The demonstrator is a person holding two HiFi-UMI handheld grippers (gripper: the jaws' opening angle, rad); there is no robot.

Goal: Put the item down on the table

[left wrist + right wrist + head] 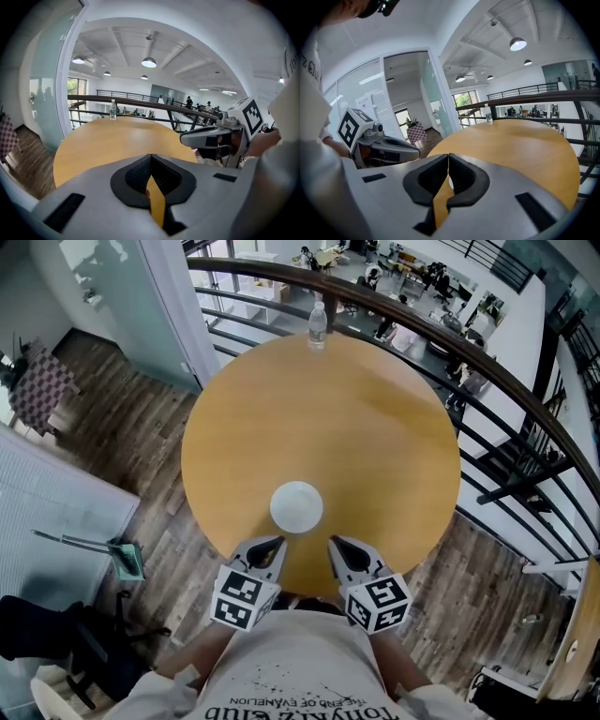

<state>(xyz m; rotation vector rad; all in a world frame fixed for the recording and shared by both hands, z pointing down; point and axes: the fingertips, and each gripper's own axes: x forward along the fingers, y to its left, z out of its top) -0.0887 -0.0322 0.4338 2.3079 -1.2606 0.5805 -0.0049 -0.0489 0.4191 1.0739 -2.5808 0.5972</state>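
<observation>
A white round item [296, 506] sits on the round wooden table [375, 446], towards the edge nearest me. My left gripper [273, 549] hovers just short of it on the left, its jaws closed together with nothing between them [150, 156]. On the right, my right gripper [338, 548] mirrors it, jaws also closed and empty [448, 156]. Neither gripper touches the white item. Each gripper shows from the side in the other's view: the right gripper [206, 136] and the left gripper [389, 148].
A clear water bottle [318, 324] stands at the table's far edge, close to a dark curved railing [487, 371]. Wooden floor surrounds the table, and a green dustpan [127, 559] lies on it at the left. My torso is right against the near edge.
</observation>
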